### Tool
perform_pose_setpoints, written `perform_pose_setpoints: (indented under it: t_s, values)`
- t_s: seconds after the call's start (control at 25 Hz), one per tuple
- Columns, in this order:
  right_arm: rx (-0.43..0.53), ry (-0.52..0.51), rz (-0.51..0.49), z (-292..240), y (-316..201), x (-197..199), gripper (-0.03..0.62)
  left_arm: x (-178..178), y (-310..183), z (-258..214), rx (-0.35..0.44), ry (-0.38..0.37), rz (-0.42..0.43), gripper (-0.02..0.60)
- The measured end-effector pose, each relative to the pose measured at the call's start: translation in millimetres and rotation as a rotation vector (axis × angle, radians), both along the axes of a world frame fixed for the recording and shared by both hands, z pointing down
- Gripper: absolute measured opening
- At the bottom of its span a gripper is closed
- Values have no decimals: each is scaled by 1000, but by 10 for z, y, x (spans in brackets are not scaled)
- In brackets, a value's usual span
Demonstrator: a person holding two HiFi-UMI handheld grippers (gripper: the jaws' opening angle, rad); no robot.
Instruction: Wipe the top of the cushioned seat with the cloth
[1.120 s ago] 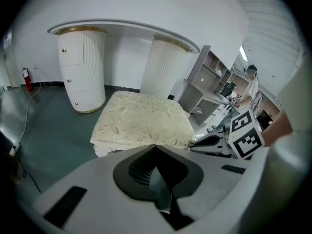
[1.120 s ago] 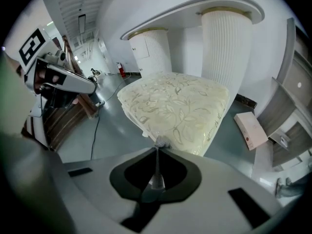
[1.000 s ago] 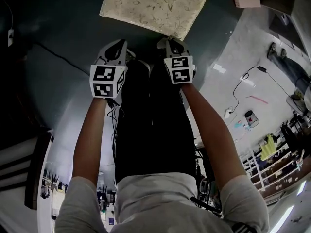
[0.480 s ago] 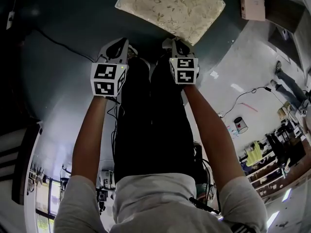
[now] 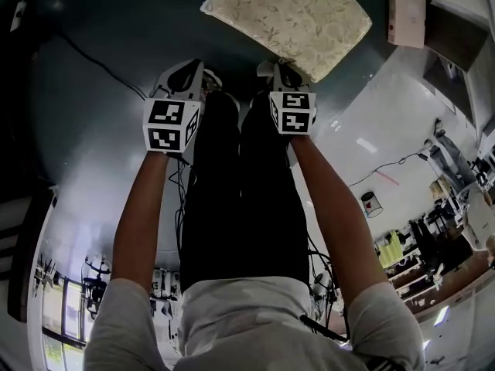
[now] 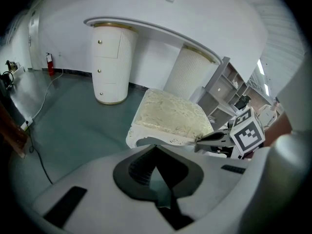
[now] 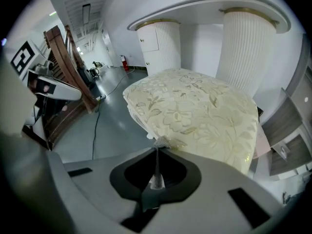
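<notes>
cushioned seat (image 5: 288,15) sits on grey floor (image 5: 100,130), just ahead of both grippers. right gripper (image 7: 157,149) fingers pinch thin scrap of cloth (image 7: 160,141) near seat edge. left gripper (image 6: 155,147) fingers pressed together, empty.

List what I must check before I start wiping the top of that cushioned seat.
1. Cloth gripped: ok. A scrap of cloth sticks out at the tips of the right gripper, whose jaws are shut on it.
2. The left gripper out of the way: ok. Its jaws are shut, empty, and short of the seat.
3. Top of the cushioned seat free of things: ok.
4. Cloth over the top: not ok. It sits at the seat's near edge.
5. Enough cloth exposed to wipe: cannot tell; only the scrap shows.
</notes>
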State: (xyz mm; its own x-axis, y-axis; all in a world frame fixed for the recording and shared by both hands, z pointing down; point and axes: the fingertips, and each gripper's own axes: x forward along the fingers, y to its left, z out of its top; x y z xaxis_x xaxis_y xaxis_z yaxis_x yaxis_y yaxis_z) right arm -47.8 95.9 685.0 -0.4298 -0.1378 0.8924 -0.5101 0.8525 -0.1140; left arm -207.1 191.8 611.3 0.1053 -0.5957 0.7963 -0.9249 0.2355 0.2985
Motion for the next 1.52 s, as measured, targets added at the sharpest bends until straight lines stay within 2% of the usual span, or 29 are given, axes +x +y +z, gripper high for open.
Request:
perform_pose_setpoints:
  t_s: [0.36,0.56,0.84,1.0,1.16,1.32,1.52]
  values:
    - [-7,-8,-25,17,39,-274,18,-299,65,10,1,-7,-40,14]
    - [5,-16,-32,-17,69,-504,18,-416,138,6,9,24,-76,14]
    - [-1,-20,-9,-42,114,-774,18,-528,244,39,2,30,-4,14]
    - [-10,-39,-13,-34,114,-980,18,-731,254,89,0,33,-37,14]
    - [-29,-64,-49,-65,122,-1187,18,-787,230,152,-13,42,-77,14]
    - [-55,-69,-74,-112,167,-1304,18,-665,254,189,-38,61,-54,14]
    - [-113,-102,-102,-83,141,-1488,18,-687,184,257,-59,9,-30,14]
